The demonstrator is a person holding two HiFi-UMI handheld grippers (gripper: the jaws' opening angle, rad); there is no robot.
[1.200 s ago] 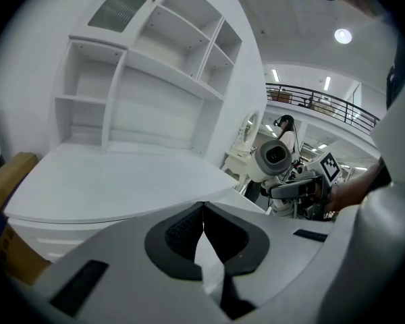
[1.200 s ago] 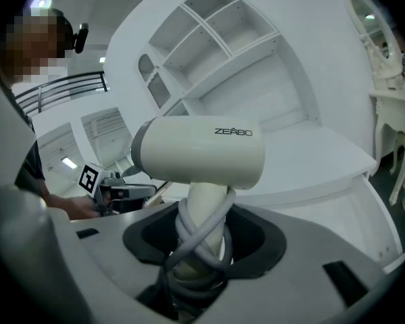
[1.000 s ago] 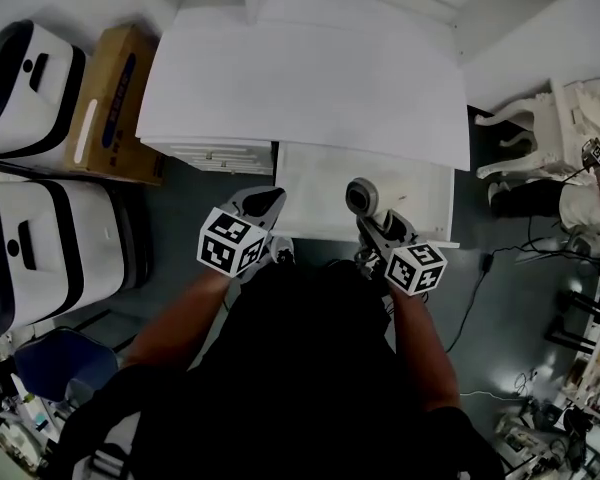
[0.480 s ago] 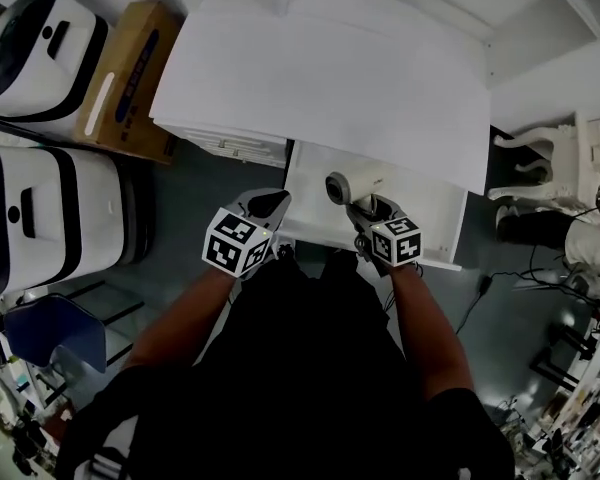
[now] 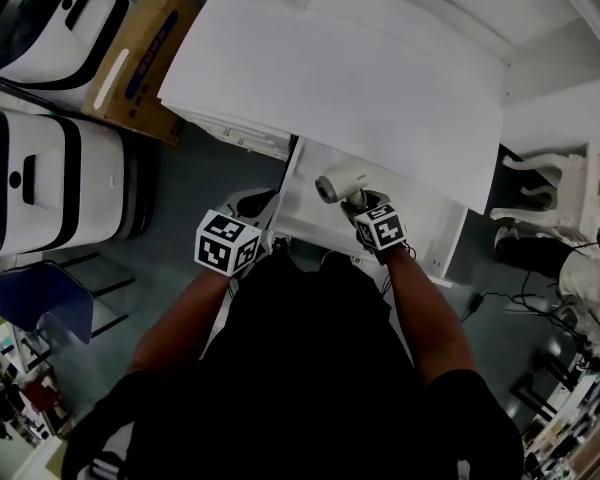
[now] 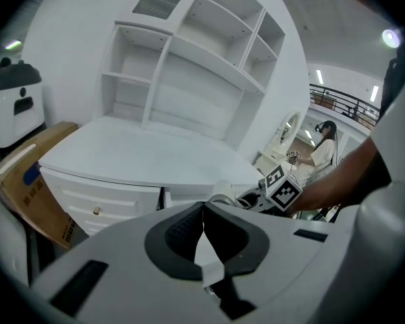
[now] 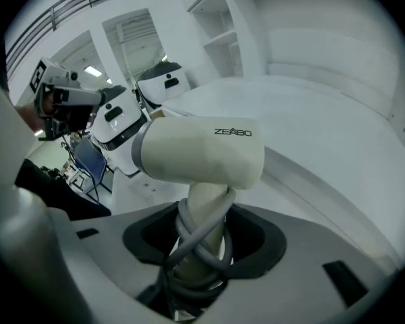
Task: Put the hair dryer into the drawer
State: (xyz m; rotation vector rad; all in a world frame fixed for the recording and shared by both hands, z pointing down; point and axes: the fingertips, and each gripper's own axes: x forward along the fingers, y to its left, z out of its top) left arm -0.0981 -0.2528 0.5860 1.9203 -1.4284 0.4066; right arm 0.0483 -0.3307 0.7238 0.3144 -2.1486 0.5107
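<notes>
A cream hair dryer with its cord wound round the handle hangs over the open white drawer under the desk top. My right gripper is shut on the handle, and the nozzle points left. In the right gripper view the dryer's body fills the middle above the right gripper. My left gripper sits at the drawer's left front corner, shut and holding nothing. In the left gripper view the left gripper points at the desk.
Two white machines and a cardboard box stand left of the desk. A blue chair is at lower left, a white ornate stool and floor cables at right. A person stands far off.
My right gripper has carried the hair dryer forward over the drawer, and its nozzle now points left. The left gripper stays by the drawer's front corner.
</notes>
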